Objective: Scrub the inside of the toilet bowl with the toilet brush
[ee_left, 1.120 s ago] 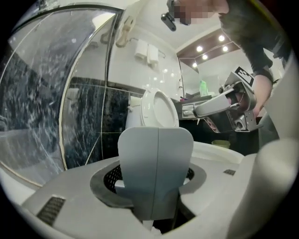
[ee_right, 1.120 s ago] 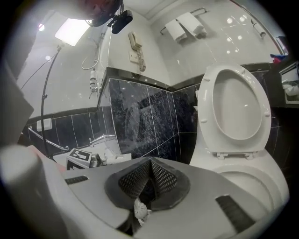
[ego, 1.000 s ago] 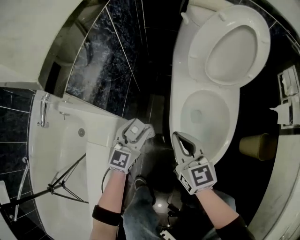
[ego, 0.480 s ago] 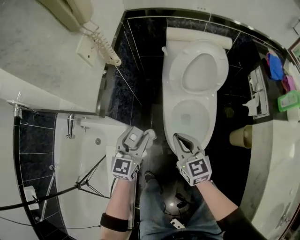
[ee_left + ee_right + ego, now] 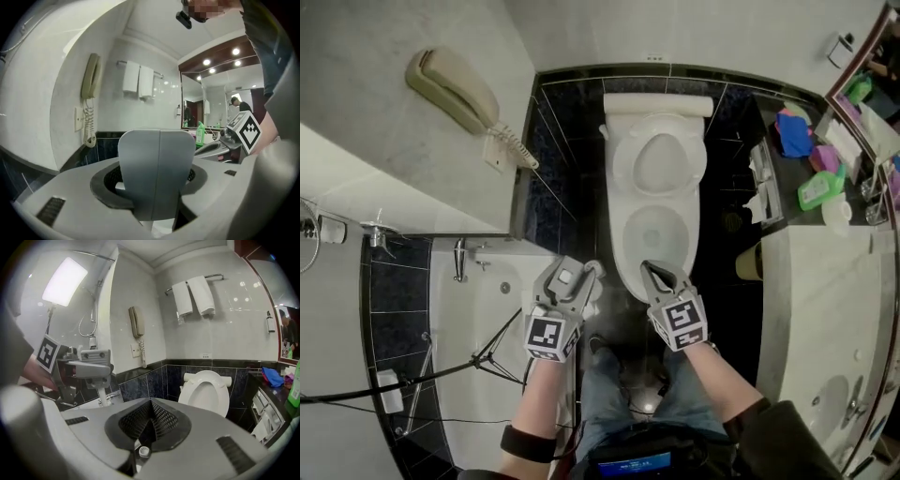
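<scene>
- Holding the toilet brush [image 5: 157,173] by the broad grey top of its handle, the left gripper [image 5: 570,277] is clamped on it just left of the toilet bowl [image 5: 620,246], outside it.
- Right gripper [image 5: 662,274] is closed and empty, above the bowl's near rim.
- Brush looks light, stiff plastic. Its smooth handle may twist during scrubbing, so a grip on the flat top suits.
- Bowl stands open, lid [image 5: 658,161] raised; a little water seems to sit at the bottom.
- Beige bin [image 5: 748,264] stands beside it, contents not visible.
</scene>
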The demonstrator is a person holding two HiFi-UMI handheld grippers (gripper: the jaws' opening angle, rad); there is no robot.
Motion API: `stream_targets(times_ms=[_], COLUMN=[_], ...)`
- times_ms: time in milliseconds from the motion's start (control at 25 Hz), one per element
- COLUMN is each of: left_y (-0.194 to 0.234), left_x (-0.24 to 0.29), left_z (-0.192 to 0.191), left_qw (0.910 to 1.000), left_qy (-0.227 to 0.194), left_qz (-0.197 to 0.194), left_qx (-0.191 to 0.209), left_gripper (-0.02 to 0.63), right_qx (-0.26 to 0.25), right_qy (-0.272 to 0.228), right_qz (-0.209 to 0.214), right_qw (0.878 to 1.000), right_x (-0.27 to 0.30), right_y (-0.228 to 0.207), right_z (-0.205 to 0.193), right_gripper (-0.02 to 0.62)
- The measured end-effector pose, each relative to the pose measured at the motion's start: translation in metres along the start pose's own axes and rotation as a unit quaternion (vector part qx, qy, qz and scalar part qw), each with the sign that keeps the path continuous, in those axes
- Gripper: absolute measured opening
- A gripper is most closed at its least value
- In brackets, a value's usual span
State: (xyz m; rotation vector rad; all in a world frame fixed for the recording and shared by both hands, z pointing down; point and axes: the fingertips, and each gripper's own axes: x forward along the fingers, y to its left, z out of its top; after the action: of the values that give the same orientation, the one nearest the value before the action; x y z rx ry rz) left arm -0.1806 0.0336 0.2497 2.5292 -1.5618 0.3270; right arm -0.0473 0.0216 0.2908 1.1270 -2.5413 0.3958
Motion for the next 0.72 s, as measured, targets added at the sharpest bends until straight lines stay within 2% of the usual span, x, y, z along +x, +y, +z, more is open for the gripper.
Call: stream_targets(times_ms=[200,400,720], left_y=[-0.034,-0.058,-0.099], left_x=[-0.008,-0.004,0.01], left_z=[0.055,0.087,0.095], left_qw=[0.9999,0.9995,0.9983], left_qy=[-0.003,-0.017,-0.031], left_qz=[-0.017,-0.023,-0.049], left_qx=[-0.002,0.011,0.011], left_gripper=[0.242,0.242,0.242], right_qx=[-0.017,-0.01,0.004], right_qy=[0.014,0.005,-0.008], right_qz=[-0.008,-0.029,-0.063], right_qw=[1.0,1.0,0.998], right_x=[-0.042,-0.077,-0.112], right_y=[-0.012,-0.037,-0.079], right_z=[0.021,0.043,0.05], right_gripper=[0.008,0.007,0.008])
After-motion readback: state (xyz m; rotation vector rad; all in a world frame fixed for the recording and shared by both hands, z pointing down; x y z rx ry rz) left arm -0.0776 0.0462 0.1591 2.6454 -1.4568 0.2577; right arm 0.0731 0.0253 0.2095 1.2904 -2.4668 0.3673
